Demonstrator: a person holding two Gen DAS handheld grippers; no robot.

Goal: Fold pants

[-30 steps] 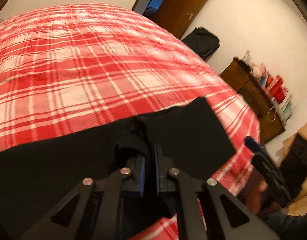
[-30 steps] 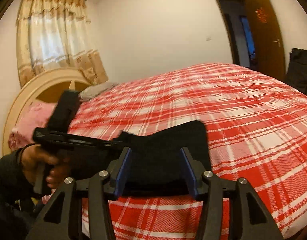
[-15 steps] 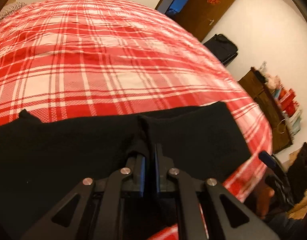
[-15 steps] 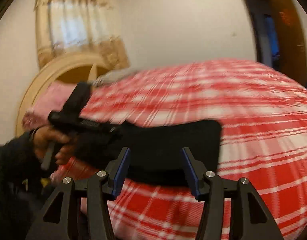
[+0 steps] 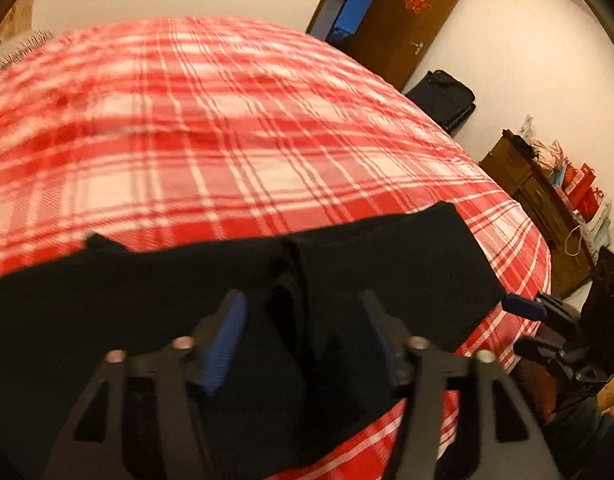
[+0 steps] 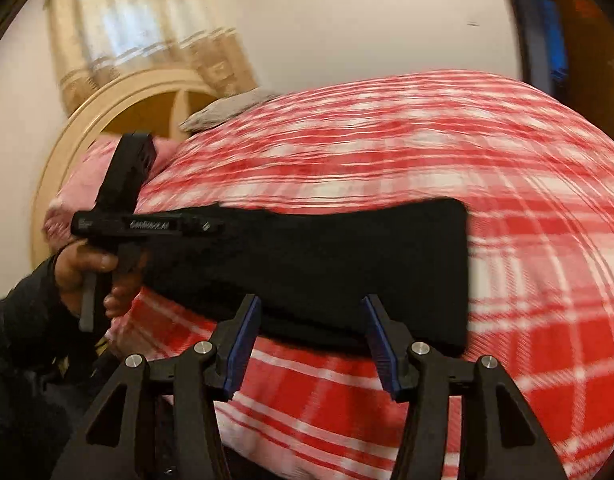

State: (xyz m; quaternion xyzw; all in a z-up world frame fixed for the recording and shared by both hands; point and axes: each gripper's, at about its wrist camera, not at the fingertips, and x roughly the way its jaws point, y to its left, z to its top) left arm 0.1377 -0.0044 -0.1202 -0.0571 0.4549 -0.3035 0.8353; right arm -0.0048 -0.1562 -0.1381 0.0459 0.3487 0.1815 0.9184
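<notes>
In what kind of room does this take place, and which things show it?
Most likely a bedroom in a home. A large bed with a red plaid cover fills both views, a curved headboard with a pink pillow stands under a curtained window, and a wooden door is open.

Warm, dim indoor light, motion blur.
Daylight glows through the curtained window (image 6: 147, 28); the plaid bedspread (image 6: 447, 152) below smears, edges bend.

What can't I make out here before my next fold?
- Pants, left wrist view: near edge runs under the left tool and out of frame.
- Pants' left end, right wrist view: behind the hand.
- Fold layers: black fabric, motion blur.
- Bedspread: plaid smeared.
</notes>
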